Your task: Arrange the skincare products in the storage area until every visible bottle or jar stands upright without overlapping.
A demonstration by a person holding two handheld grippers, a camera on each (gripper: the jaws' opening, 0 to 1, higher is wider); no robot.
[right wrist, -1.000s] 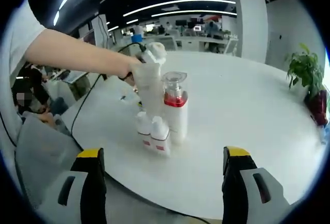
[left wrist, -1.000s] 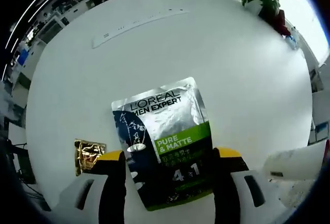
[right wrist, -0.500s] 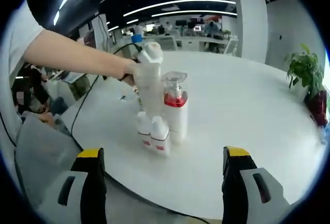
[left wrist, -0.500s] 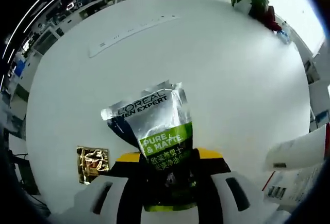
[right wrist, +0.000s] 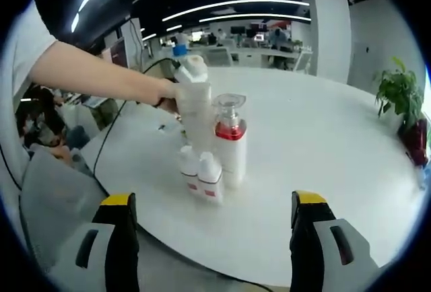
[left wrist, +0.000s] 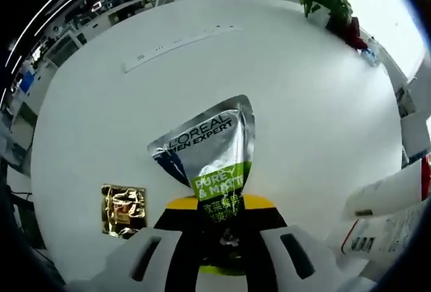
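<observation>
Left gripper (left wrist: 222, 221) was clamped on the lower end of a silver-and-green sachet (left wrist: 205, 154), low centre of the left gripper view. The sachet's top corner stuck up toward mid-frame and it looked buckled, so probably partly lifted off the white table (left wrist: 303, 103); whether the far edge was touching the tabletop could not be told. A small gold packet (left wrist: 123, 209) lay flat, lower left of that view, just beside the jaws. At the lower right edge, parts of a white tube (left wrist: 390, 194) and a white box with a barcode (left wrist: 377, 235) were cut off by the frame.

Right gripper (right wrist: 214, 231) was wide open and held nothing, jaws at the bottom of the right gripper view, well short of the products. Centre of that view: a pump bottle with red liquid (right wrist: 229, 140) stood upright, two small white bottles (right wrist: 202, 174) upright just in front of it, close together. The person's hand (right wrist: 168, 97) with the other gripper showed behind them, upper left of centre.

Step in hand, as a guess: picking the sachet up to move it toward the grouped bottles. The next move would need the sachet carried over and set down beside the cluster without covering the gold packet or knocking the small bottles, with the grip kept firm as the foil looked slippery and floppy.
</observation>
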